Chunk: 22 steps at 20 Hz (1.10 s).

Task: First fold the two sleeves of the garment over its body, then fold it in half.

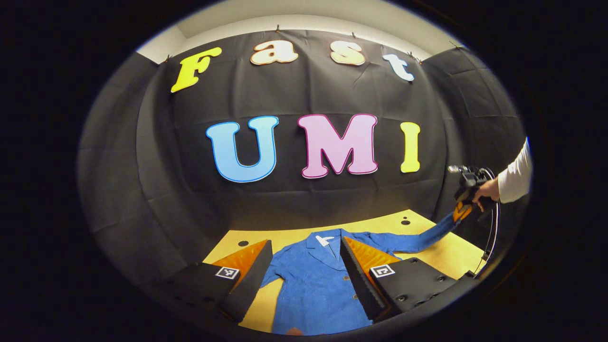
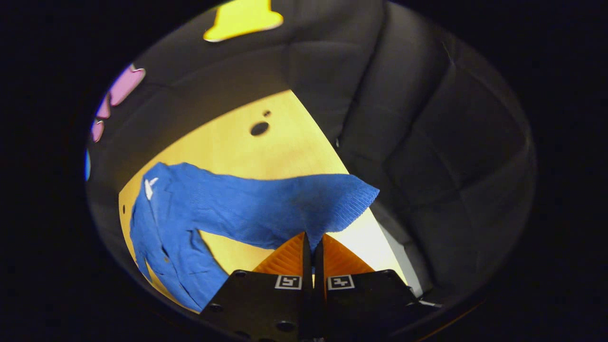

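Clamped on the blue jacket's sleeve (image 2: 285, 209), the right gripper (image 2: 312, 247) may drag the jacket (image 1: 313, 285) askew across the table (image 2: 228, 142) (left gripper (image 1: 304, 270) gapes idle).

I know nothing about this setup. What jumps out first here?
A bright blue garment lies spread on a yellow table. The right gripper, jaws closed, pinches one sleeve and holds it up off the table's edge. The left gripper hovers above the garment's body, jaws wide apart.

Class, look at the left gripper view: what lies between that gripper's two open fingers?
In the left gripper view, the blue garment's body lies on the table between the left gripper's spread fingers, its collar just beyond them.
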### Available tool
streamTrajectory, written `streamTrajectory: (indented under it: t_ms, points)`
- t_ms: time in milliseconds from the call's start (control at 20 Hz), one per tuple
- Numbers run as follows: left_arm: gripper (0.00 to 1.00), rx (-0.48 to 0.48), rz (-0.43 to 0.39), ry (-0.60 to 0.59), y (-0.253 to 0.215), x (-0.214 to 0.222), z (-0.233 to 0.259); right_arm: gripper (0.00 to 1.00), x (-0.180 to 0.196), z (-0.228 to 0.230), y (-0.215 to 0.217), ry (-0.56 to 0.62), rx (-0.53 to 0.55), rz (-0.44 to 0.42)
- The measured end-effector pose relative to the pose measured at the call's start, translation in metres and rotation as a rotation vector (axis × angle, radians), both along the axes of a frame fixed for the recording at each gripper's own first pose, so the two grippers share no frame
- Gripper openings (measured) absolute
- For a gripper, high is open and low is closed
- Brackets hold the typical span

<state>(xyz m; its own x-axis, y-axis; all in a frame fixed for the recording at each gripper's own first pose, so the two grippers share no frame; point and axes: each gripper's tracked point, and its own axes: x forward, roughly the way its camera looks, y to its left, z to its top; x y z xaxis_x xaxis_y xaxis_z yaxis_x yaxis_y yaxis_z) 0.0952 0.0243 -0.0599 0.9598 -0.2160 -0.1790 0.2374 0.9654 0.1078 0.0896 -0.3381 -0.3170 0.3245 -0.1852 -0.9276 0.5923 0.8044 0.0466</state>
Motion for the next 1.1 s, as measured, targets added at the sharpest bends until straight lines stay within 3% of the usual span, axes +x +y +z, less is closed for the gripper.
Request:
streamTrajectory:
  t_ms: [250,400,600,800,1100]
  points:
    - [0.83,-0.043,0.007,0.036,0.058,-0.015,-0.018,0.05,0.083,0.116,0.071,-0.216,-0.06,0.075]
    - [0.82,-0.089,0.045,0.08,0.094,-0.017,-0.037,0.04,0.133,0.145,0.146,-0.337,0.024,0.088]
    - [0.83,-0.099,0.106,0.117,0.122,-0.006,-0.051,0.05,0.186,0.125,0.277,-0.42,0.186,0.216]
    - [0.83,-0.112,0.245,0.15,0.146,0.008,-0.067,0.05,0.215,0.062,0.387,-0.387,0.318,0.363]
    - [0.85,-0.168,0.465,0.366,0.193,0.016,-0.141,0.05,0.233,-0.069,0.482,-0.233,0.511,0.365]
